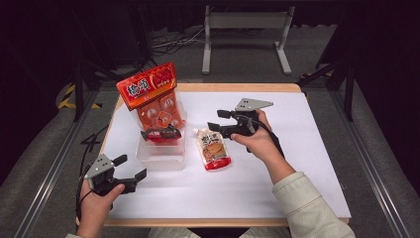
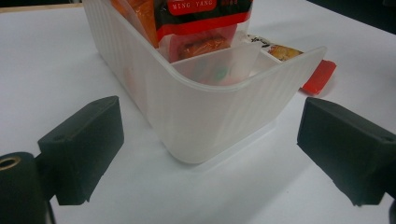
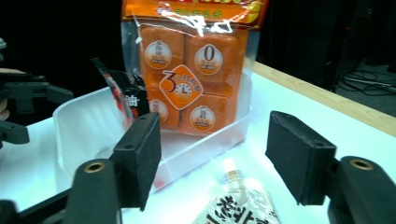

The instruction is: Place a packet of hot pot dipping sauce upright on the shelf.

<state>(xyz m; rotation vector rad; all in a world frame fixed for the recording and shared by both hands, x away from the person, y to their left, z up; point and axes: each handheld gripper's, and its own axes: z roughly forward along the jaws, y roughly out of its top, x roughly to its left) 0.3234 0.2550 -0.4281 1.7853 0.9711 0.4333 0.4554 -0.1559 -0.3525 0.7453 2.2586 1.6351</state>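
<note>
- Two sets of fingers, both apart and holding nothing. The right gripper hovers just above the top of the spouted sauce pouch, which lies flat on the white worktop right beside the clear plastic bin.
- Left gripper sits near the front-left edge of the worktop, fingers spread wide and aimed at the bin's rounded corner, not touching it.
- In the bin already: a tall orange bag of cubes standing upright at the far end, and a small dark packet leaning in front of it.
- What could go wrong imo: the pouch is flat and slick, so a pinch at the edge could slip or just shove it along the worktop.
- Also the bin looks light. Bump it while dropping the pouch in and the tall bag could topple, unless the left gripper steadies it.
</note>
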